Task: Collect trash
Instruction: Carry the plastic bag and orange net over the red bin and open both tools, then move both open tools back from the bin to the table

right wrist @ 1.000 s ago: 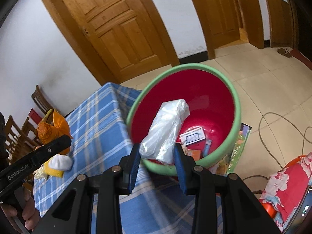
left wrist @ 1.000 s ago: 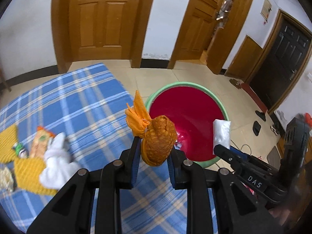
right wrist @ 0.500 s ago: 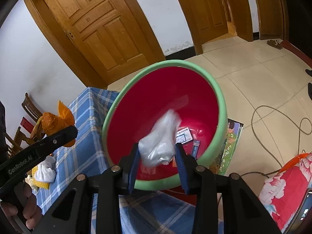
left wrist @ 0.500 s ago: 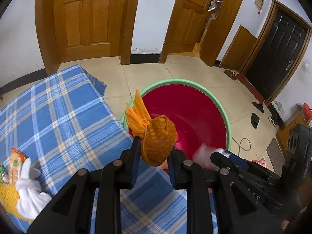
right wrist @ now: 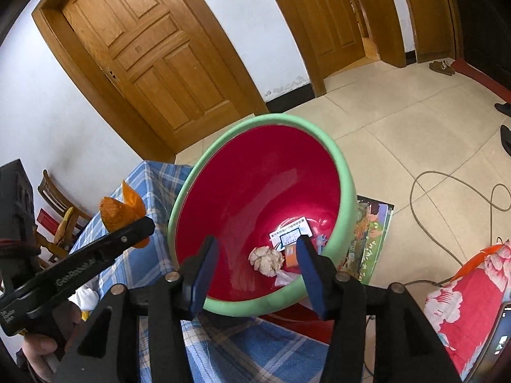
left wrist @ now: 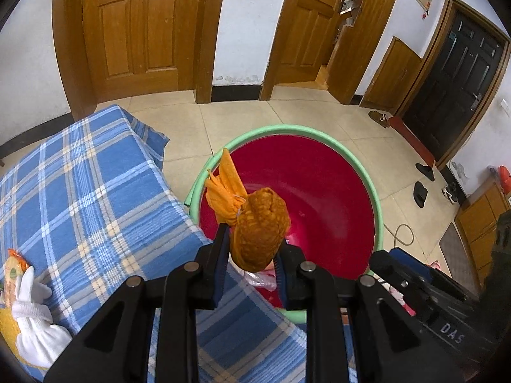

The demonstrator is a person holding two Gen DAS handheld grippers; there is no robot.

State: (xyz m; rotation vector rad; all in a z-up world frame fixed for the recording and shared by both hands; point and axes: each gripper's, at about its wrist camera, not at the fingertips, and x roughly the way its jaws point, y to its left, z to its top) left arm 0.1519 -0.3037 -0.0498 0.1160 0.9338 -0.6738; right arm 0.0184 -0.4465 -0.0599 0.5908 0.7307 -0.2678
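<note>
Over the blue plaid cloth [left wrist: 80, 191], the left gripper [left wrist: 252, 252] pinches an orange mesh bundle [left wrist: 260, 229] above the near rim of the red basin [left wrist: 319, 191], its jaws easing apart.

The right gripper [right wrist: 255, 265] is opening with nothing between its pads; a crumpled paper wad [right wrist: 266, 260] lies in the basin below.

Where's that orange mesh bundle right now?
In the left wrist view the orange mesh bundle sits pinched in the left gripper, held over the near rim of the red basin, beside the checked blue cloth.

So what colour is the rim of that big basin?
Green rim around a red inside; the right wrist view shows it best.
</note>
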